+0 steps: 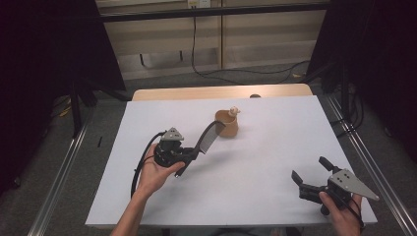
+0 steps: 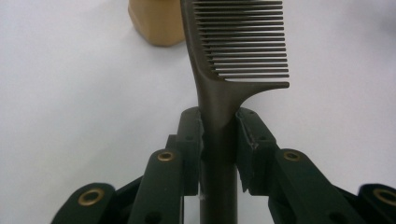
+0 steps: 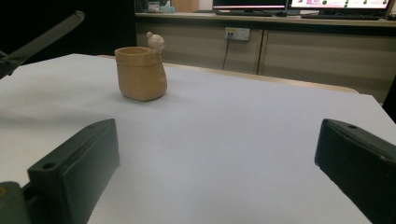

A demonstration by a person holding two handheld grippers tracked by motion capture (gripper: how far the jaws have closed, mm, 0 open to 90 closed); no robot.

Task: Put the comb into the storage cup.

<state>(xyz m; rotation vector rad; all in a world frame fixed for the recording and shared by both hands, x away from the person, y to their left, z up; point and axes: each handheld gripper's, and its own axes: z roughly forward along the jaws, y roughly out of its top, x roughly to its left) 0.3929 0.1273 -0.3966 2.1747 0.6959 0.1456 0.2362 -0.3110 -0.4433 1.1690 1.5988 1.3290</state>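
Note:
A dark comb (image 1: 209,135) is clamped by its handle in my left gripper (image 1: 189,156), held above the white table with its toothed end raised toward a tan cup (image 1: 227,123). In the left gripper view the jaws press both sides of the comb handle (image 2: 218,135), the teeth point right, and the tan cup (image 2: 156,21) lies just beyond. The cup (image 3: 140,72) is bag-shaped and has a small pale figure (image 3: 155,41) on its rim. My right gripper (image 1: 312,173) rests low at the table's near right, jaws wide apart with nothing between them.
The white table top (image 1: 255,162) covers a wooden table (image 1: 221,92). Metal rails run along both sides on the floor. Cables (image 1: 206,69) lie on the floor behind the table. The comb's end (image 3: 44,37) crosses the upper left of the right gripper view.

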